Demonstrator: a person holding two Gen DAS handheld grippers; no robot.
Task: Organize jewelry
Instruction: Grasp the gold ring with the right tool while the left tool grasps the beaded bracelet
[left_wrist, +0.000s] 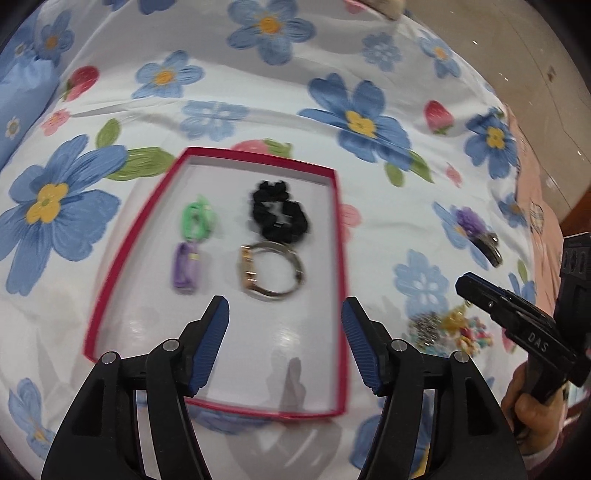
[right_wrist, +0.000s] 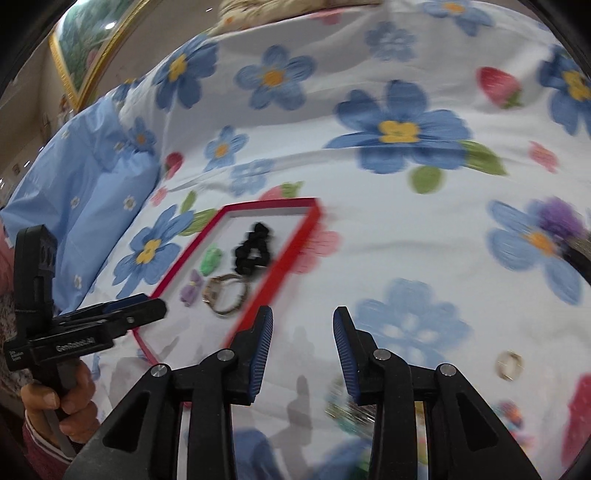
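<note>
Left wrist view
Left gripper (left_wrist: 285, 343): jaws wide, nothing held, above the near part of the tray.
Tray (left_wrist: 341, 236): red rim, white floor, on the floral bedsheet (left_wrist: 258, 92).
Tray contents: green clip (left_wrist: 197, 221), purple clip (left_wrist: 186, 271), black scrunchie (left_wrist: 279, 212), watch (left_wrist: 271, 273).
Right of tray: bead pile (left_wrist: 448, 330), purple pom-pom clip (left_wrist: 478, 232) on the sheet.

Right wrist view
Right gripper (right_wrist: 303, 354): jaws wide, nothing held, over the sheet just right of the tray.
Ring (right_wrist: 510, 364): on the sheet, right of the jaws.
</note>
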